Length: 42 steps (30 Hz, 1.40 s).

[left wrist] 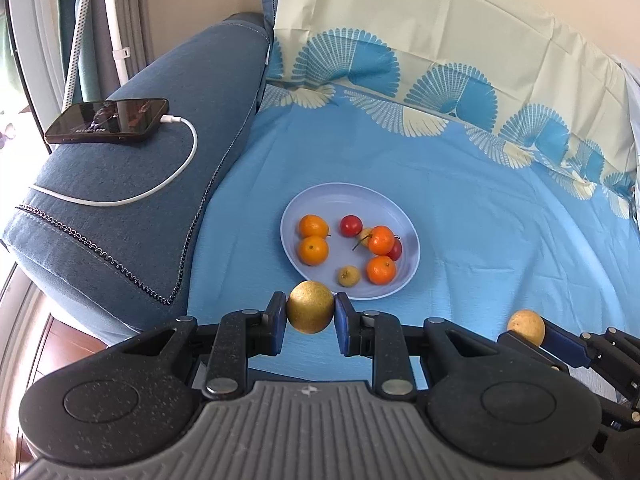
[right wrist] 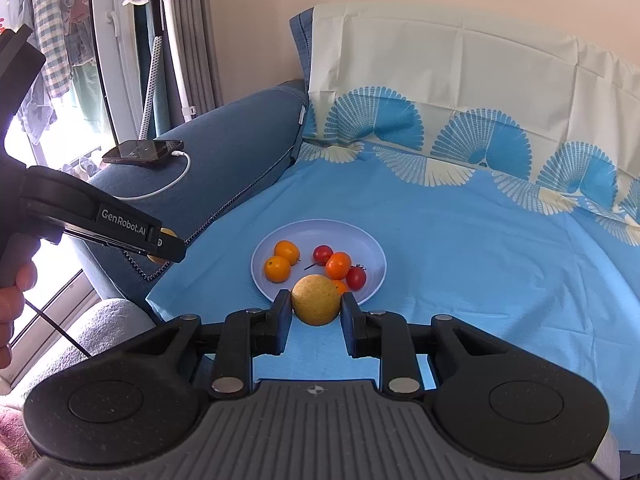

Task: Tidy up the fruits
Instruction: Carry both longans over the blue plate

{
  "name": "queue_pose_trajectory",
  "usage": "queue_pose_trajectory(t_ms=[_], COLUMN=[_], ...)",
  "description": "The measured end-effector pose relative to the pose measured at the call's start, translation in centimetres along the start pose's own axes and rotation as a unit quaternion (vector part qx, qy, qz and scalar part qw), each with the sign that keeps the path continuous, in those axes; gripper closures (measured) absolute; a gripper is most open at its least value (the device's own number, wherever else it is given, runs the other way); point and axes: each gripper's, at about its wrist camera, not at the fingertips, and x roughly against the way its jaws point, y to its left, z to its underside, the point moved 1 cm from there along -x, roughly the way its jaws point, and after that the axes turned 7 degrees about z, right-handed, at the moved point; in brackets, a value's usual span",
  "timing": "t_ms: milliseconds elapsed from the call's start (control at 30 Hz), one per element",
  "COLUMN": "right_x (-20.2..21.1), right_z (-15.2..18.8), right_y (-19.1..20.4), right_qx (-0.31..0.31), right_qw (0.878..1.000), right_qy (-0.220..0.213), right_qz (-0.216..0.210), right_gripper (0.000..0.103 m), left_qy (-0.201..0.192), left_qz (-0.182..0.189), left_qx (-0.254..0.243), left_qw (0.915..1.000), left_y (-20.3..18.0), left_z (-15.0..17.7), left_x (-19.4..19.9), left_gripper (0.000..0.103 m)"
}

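Note:
A pale blue plate lies on the blue cloth and holds several oranges, red cherry tomatoes and small yellow fruits. My left gripper is shut on a round yellow-brown fruit just in front of the plate's near rim. My right gripper is shut on a similar yellow fruit above the plate's near rim. The right gripper also shows at the right in the left wrist view, and the left gripper at the left in the right wrist view.
A blue sofa arm stands left of the cloth, with a phone and its white cable on it. A cream and blue patterned sheet covers the sofa back. A window and white stand are far left.

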Motion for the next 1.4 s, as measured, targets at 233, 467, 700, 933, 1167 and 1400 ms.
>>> queue_pose_trajectory(t_ms=[233, 467, 700, 933, 1167, 1400], right_x=[-0.6, -0.9, -1.2, -1.9, -3.7, -7.0], right_z=[0.0, 0.1, 0.2, 0.1, -0.8, -2.4], right_y=[0.2, 0.1, 0.1, 0.0, -0.7, -1.2], right_qx=[-0.004, -0.008, -0.012, -0.011, -0.018, -0.016], right_qw=[1.000, 1.000, 1.000, 1.000, 1.000, 1.000], right_qy=[0.007, 0.011, 0.015, 0.017, 0.016, 0.017], right_qz=[0.001, 0.000, 0.001, 0.001, 0.001, -0.001], right_gripper=[0.076, 0.076, 0.076, 0.076, 0.076, 0.076], left_qy=[0.002, 0.003, 0.005, 0.008, 0.019, 0.033], left_qz=[-0.001, -0.001, -0.002, -0.003, -0.006, -0.007], left_qx=[-0.001, -0.001, 0.002, 0.006, 0.004, 0.003], left_qw=[1.0000, 1.0000, 1.0000, 0.9999, 0.9998, 0.9994], left_y=[0.0, 0.0, 0.1, 0.4, 0.2, -0.1], left_z=[-0.2, -0.3, -0.5, -1.0, -2.4, -4.6], left_x=[-0.3, -0.5, -0.8, -1.4, -3.0, -6.4], left_gripper=[0.075, 0.075, 0.075, 0.075, 0.075, 0.075])
